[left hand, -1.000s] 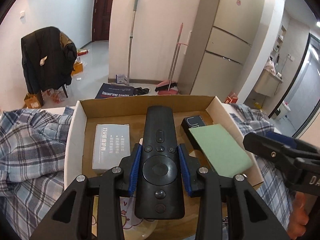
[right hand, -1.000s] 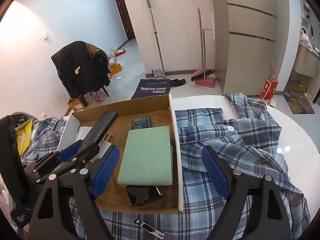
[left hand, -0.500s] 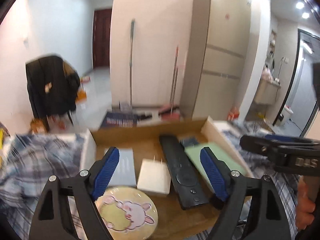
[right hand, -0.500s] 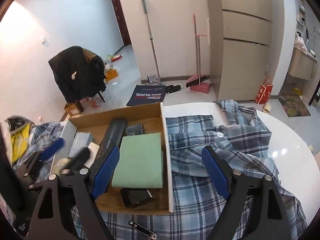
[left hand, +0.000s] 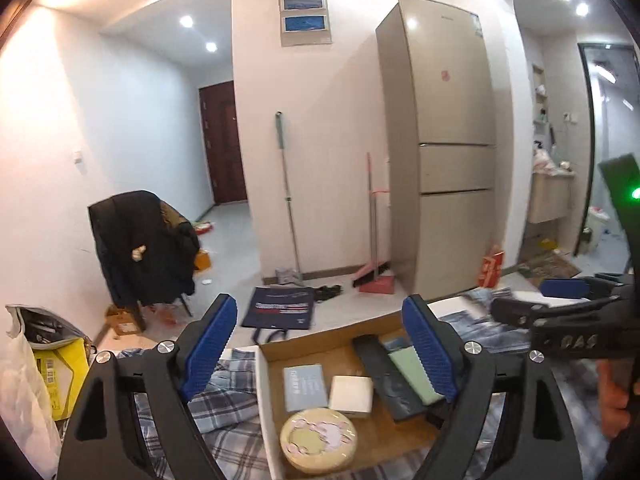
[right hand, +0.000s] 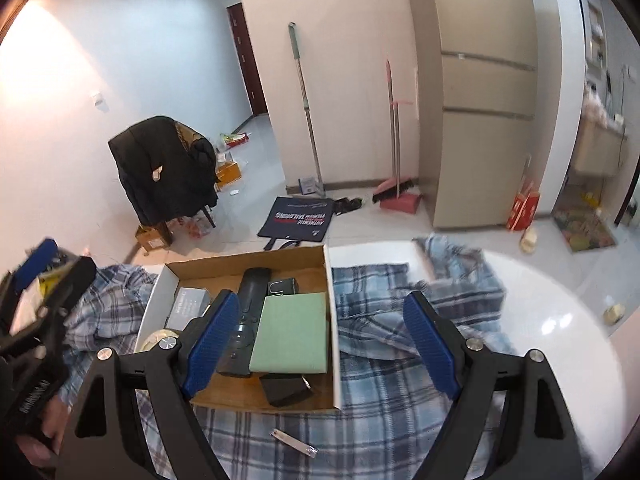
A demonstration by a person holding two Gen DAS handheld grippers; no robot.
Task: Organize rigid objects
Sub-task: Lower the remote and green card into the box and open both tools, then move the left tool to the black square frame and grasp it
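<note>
- Remote (right hand: pixel 245 312), green pad (right hand: pixel 292 334) etc. already in box (right hand: pixel 331 300).
- Our left tongs (left hand: pixel 318 354) opening, nothing between; right tongs (right hand: pixel 318 350) released, empty.
- Left: metal clip (right hand: pixel 293 443) on shirt (right hand: pixel 400 384), outside box.

A tall beige refrigerator (left hand: pixel 452 152) stands against the far wall. A mop (left hand: pixel 289 200) leans upright on the wall to its left, and a pink broom with dustpan (left hand: pixel 374 268) stands between the two. A dark tote bag (left hand: pixel 282 307) lies flat on the floor in front of the mop. A chair draped with a black jacket (right hand: pixel 164 172) stands at left, with small cardboard boxes, possibly, near its legs. A dark red door (left hand: pixel 222 144) closes the hallway. A red carton (right hand: pixel 522 206) stands beside the refrigerator.
</note>
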